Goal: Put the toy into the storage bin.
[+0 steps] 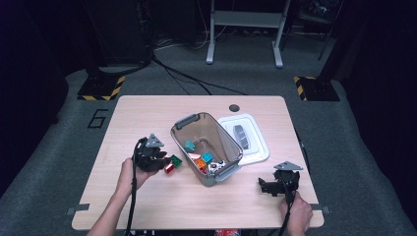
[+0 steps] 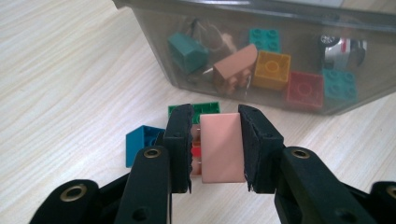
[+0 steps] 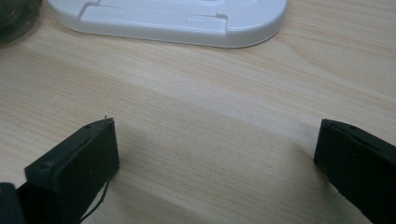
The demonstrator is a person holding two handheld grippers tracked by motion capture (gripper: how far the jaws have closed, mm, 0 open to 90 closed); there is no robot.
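My left gripper (image 2: 215, 122) is shut on a salmon-pink flat block (image 2: 222, 147), held just above the table left of the bin. Below and behind it lie a green brick (image 2: 205, 108), a blue brick (image 2: 139, 142) and a red piece (image 2: 196, 151). In the high view the left gripper (image 1: 156, 158) sits beside the green brick (image 1: 176, 160) and a red brick (image 1: 169, 168). The clear grey bin (image 1: 183, 133) holds several coloured bricks and a toy car (image 2: 343, 49). My right gripper (image 1: 263, 186) rests open over bare wood, jaws wide apart (image 3: 215, 140).
The bin's white lid (image 1: 255, 142) lies flat to the right of the bin, and its edge shows as a white lid (image 3: 187, 21) at the top of the right gripper view. A round cable hole (image 1: 234, 107) sits near the table's far edge.
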